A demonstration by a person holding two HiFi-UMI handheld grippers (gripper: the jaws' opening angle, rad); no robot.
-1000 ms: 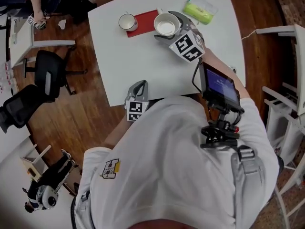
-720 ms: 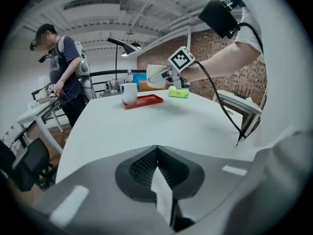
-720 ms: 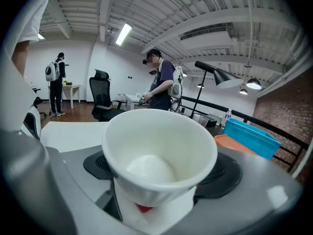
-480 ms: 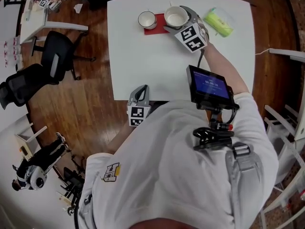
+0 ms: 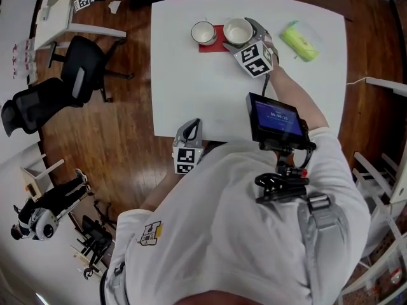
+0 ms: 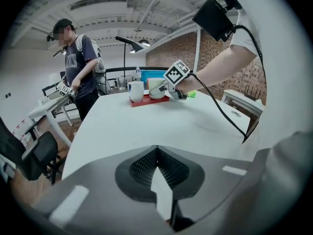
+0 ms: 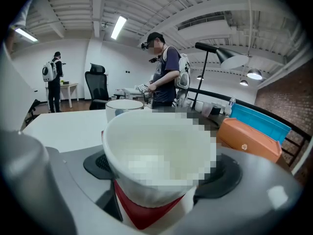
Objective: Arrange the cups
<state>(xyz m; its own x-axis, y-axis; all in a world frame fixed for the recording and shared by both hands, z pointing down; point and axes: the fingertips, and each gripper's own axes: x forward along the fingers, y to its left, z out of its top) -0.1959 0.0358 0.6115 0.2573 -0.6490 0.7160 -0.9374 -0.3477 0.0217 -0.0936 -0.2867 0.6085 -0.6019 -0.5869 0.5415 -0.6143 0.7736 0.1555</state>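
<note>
Cups, two of them and both white, are at the far side of the white table (image 5: 191,88). The smaller cup (image 5: 203,32) stands on the left end of a red mat (image 5: 212,47). The wider cup (image 5: 238,30) is just beside it on the right, over the mat's other end. The right gripper (image 5: 244,37) is clamped on this wider cup, one jaw on each side of its wall. In the right gripper view the wider cup (image 7: 159,155) fills the space between the pads, with the red mat (image 7: 142,212) showing directly beneath it and the smaller cup (image 7: 123,106) behind. Whether its base rests on the mat cannot be told.

The left gripper (image 5: 190,127) hangs at the near edge of the table, well apart from the cups. Its jaws are pressed together with nothing between them, as the left gripper view (image 6: 156,163) shows.

A green packet (image 5: 299,41) lies on the table to the right of the cups. A small screen (image 5: 275,117) is mounted at the person's chest, and a black office chair (image 5: 81,68) stands on the wooden floor left of the table.
</note>
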